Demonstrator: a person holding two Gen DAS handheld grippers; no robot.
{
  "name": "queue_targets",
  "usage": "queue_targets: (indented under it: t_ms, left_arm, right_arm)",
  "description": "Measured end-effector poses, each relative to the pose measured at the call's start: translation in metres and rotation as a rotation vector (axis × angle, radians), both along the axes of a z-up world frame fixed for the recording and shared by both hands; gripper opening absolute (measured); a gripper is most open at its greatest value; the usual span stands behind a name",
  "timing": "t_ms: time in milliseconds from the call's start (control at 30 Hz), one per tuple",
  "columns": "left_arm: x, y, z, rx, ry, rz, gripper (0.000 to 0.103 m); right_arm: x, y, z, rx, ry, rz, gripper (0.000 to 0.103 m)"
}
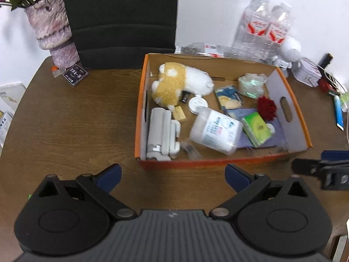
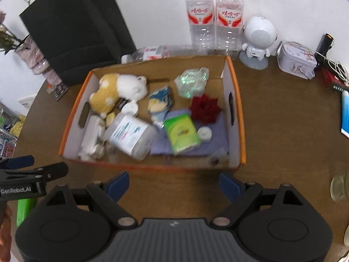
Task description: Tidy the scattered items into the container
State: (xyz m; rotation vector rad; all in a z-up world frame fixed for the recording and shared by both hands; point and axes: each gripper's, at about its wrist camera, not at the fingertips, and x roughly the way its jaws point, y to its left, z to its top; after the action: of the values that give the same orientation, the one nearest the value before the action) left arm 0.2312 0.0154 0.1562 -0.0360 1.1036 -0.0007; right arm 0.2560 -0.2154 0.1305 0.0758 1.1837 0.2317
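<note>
An orange-rimmed cardboard box [image 1: 218, 163] [image 2: 241, 118] sits on the brown table. Inside lie a plush toy [image 1: 181, 83] [image 2: 117, 89], a white plastic jar [image 1: 214, 130] [image 2: 130, 136], a green tissue pack [image 1: 257, 128] [image 2: 181, 133], a red fabric flower [image 1: 266, 107] [image 2: 205, 108], a blue snack bag [image 1: 229, 97] [image 2: 160, 101], a crinkled clear wrapper [image 1: 252, 85] [image 2: 192, 80] and a white device [image 1: 161, 134] [image 2: 92, 137]. My left gripper [image 1: 173, 178] is open and empty, just before the box's near wall. My right gripper [image 2: 173, 185] is open and empty, also before the near wall.
Two water bottles [image 2: 214, 15] [image 1: 264, 26], a white robot speaker [image 2: 258, 39], a tin [image 2: 296, 60] and cables stand behind and right of the box. A vase [image 1: 52, 24] and a black chair back [image 1: 122, 19] are at the far left. A blue tube [image 1: 338, 113] lies right.
</note>
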Motion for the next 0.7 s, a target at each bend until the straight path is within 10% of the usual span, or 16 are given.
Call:
queue_targets:
  t_ms: [433, 700]
  left_arm:
    - [-0.064, -0.013, 0.038, 0.001, -0.104, -0.022, 0.103]
    - [-0.163, -0.017, -0.019, -0.001, -0.426, 0.01, 0.103]
  right_arm:
    - [-0.064, 0.009, 0.04, 0.011, -0.086, 0.002, 0.09]
    - [-0.151, 0.008, 0.003, 0.023, -0.424, -0.042, 0.095]
